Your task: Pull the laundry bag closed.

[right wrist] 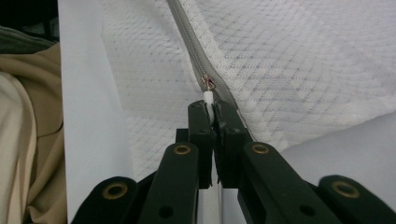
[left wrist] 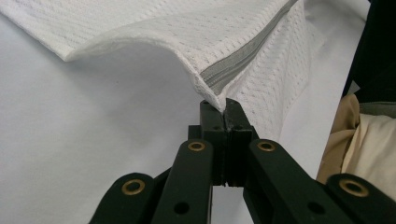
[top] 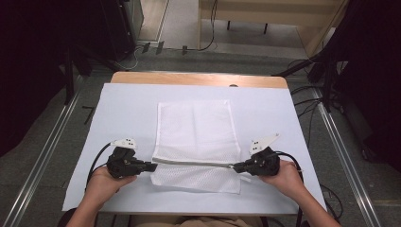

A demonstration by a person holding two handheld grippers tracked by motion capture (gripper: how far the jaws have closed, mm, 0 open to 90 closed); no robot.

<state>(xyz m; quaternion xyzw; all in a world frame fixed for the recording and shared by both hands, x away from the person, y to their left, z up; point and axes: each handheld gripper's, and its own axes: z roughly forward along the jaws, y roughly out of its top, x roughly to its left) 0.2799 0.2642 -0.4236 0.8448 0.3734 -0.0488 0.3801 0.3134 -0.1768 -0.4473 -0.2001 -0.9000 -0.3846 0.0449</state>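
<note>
Mesh laundry bag (top: pixel 194 130): light, limp; centre frame.
Left gripper (top: pixel 152 166): jaws clamped on bag corner.
Right gripper (top: pixel 235 166): jaws clamped on zipper pull (right wrist: pixel 208 97).

The mesh bag's (left wrist: pixel 243 42) pinched corner and the zipper pull's (right wrist: pixel 209 98) lower end lie hidden between closed jaws.

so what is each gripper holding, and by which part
Left gripper pinches the mesh zipper bag by its corner at the zipper's end; right gripper grips the white zipper pull.
</note>
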